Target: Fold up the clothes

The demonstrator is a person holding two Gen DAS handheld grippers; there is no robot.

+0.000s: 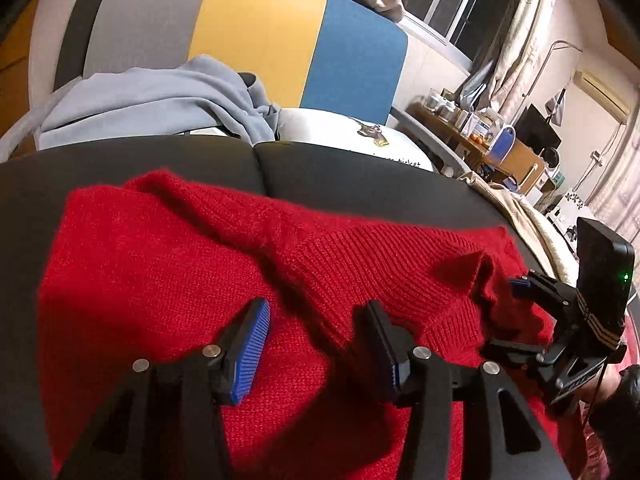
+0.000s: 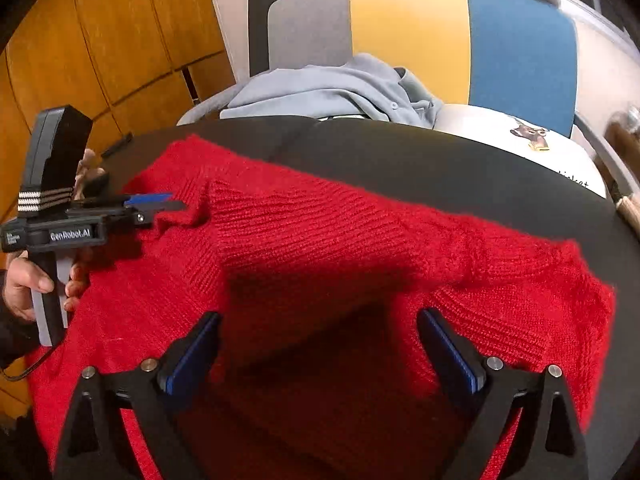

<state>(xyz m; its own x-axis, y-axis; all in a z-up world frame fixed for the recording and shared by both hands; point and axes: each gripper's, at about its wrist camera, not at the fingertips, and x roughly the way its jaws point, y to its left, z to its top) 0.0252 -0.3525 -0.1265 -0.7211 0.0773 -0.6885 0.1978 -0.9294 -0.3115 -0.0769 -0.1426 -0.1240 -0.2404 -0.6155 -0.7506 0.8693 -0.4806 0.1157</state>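
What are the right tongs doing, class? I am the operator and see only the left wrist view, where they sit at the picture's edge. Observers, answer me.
Observer: The right tongs are open wide over the red sweater, gripping nothing.
Operator: And who is holding my left tongs?
Observer: A bare hand is wrapped around the handle below the left tongs; your view never shows it.
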